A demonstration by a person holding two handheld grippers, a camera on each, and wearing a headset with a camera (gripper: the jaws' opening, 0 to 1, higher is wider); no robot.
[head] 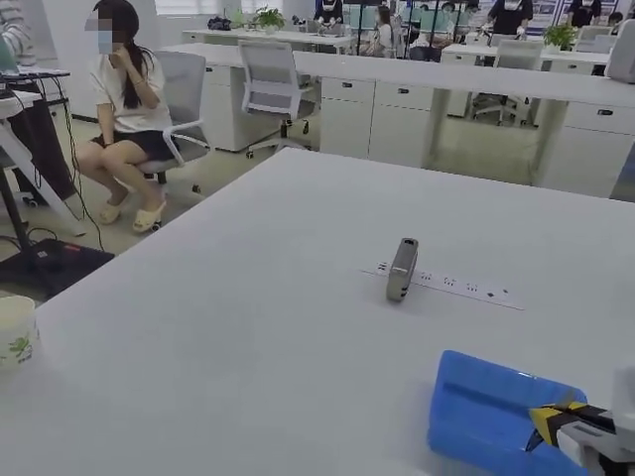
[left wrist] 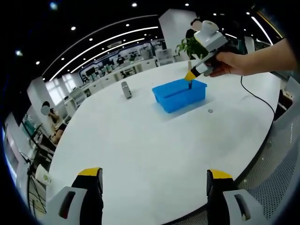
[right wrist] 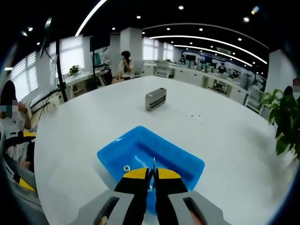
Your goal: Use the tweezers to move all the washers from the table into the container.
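Presently, the right tongs are closed narrow on the tweezers, whose tips point down over the blue container. One washer lies on the container floor, apart from the tips. The left tongs stand wide apart, holding nothing, above the white counter. A second washer lies on the counter near the container, not touching it.

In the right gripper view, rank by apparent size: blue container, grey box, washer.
1. blue container, largest.
2. grey box, farther from the camera, so its true size is unsure.
3. washer inside the container, smallest.
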